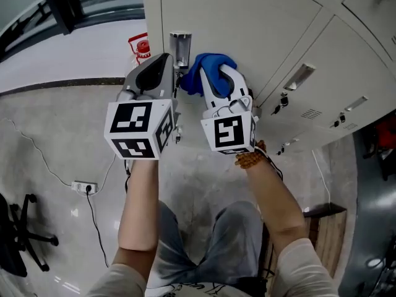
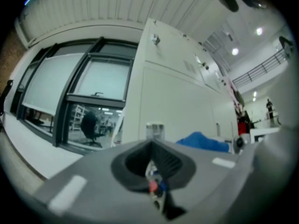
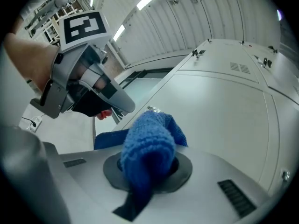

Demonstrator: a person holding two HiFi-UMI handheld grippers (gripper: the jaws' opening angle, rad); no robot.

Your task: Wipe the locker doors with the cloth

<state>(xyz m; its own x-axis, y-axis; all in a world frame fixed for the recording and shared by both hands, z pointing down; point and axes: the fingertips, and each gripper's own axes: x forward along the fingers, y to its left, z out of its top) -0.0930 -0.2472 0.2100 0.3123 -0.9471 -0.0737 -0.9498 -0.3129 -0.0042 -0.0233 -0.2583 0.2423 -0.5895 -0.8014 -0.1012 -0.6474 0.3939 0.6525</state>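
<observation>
The right hand-held gripper is clenched on a bunched blue cloth, held up at the white locker door. Just beside it, the left hand-held gripper has its jaws together, gripping nothing.

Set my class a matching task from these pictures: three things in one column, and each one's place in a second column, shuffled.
Column A
1. blue terry cloth
2. white plastic power strip
3. brown bead bracelet

Column B
a. lying on the grey stone floor
b. around the person's right wrist
c. gripped in the right claw

Pairs: 1-c, 2-a, 3-b
</observation>
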